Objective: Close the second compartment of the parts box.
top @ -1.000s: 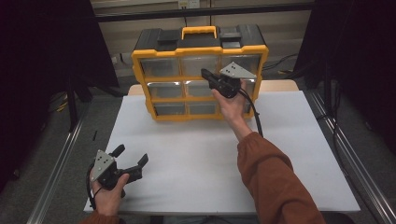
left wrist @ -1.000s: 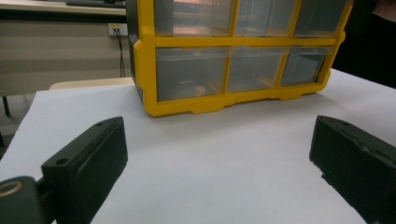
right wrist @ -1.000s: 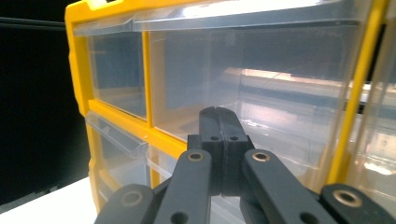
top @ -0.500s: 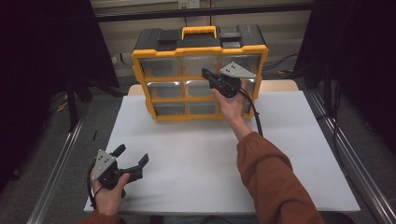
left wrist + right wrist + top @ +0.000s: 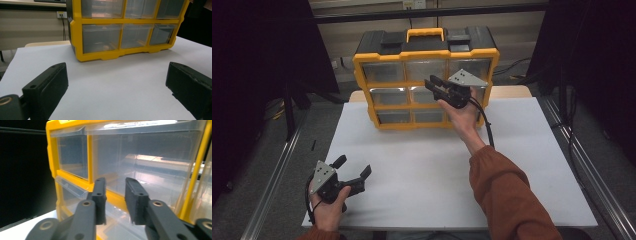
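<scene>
The yellow drawer box [image 5: 426, 80] sat at the table's [image 5: 532, 165] far edge. Right gripper [image 5: 438, 86], jaws slightly apart, hovered at its middle drawer [image 5: 150, 170]; left gripper [image 5: 352, 176] gaped wide, well short. A one-handed tug would probably drag the box.

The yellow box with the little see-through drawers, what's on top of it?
On top of the yellow box sits a black lid with a yellow carry handle in the middle and raised black blocks beside it. Whatever lies under that lid is covered, so I cannot tell.
</scene>
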Demonstrator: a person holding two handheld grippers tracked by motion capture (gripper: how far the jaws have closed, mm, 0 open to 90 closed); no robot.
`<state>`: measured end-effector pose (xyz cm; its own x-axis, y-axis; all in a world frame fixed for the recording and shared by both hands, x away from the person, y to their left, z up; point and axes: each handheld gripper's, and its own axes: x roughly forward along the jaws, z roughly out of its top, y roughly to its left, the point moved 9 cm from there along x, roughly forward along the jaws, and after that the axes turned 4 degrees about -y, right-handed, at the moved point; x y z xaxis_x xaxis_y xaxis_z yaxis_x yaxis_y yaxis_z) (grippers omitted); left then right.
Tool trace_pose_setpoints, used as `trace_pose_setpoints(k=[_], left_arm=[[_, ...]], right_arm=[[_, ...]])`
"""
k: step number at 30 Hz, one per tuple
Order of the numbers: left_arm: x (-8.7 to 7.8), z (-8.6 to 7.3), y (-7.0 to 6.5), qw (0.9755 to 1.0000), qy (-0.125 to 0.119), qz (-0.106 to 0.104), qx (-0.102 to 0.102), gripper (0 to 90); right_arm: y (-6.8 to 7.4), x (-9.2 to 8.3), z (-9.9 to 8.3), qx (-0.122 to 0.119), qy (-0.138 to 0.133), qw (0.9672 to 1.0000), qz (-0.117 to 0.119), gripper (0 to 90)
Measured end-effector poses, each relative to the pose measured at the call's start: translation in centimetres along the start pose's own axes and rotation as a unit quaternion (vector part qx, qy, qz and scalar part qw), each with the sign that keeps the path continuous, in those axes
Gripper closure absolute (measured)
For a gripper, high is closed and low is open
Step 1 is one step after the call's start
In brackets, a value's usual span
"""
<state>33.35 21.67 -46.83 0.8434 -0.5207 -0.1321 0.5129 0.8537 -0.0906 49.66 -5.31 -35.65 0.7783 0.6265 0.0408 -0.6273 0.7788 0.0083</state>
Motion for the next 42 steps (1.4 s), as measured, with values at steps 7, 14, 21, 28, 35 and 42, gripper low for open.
trace_pose_setpoints(k=[7, 14, 21, 28, 35, 42], left_arm=[[0.1, -0.1, 0.0, 1.0, 0.001, 0.003, -0.002, 4.4], [0.0, -0.1, 0.0, 1.0, 0.002, 0.004, -0.004, 4.4], [0.2, -0.1, -0.1, 1.0, 0.0, 0.003, -0.007, 4.4], [0.2, -0.1, 0.0, 1.0, 0.002, 0.004, -0.003, 4.4], [0.2, -0.1, 0.0, 1.0, 0.001, 0.004, -0.004, 4.4], [0.3, -0.1, -0.1, 1.0, 0.002, 0.004, -0.005, 4.4]], right_arm=[[0.2, -1.0, -0.2, 0.013, -0.002, 0.9999, -0.001, 36.9], [-0.3, -2.3, -1.0, 0.023, 0.001, 0.9996, -0.018, 18.9], [-0.6, -3.7, -1.6, 0.033, 0.003, 0.999, -0.029, 7.6], [-1.3, -5.1, -2.0, 0.04, 0.005, 0.9983, -0.043, 0.1], [-1.7, -6.6, -3.2, 0.046, 0.01, 0.9977, -0.048, 0.6], [-2.0, -8.1, -4.3, 0.048, 0.016, 0.9969, -0.061, 0.8]])
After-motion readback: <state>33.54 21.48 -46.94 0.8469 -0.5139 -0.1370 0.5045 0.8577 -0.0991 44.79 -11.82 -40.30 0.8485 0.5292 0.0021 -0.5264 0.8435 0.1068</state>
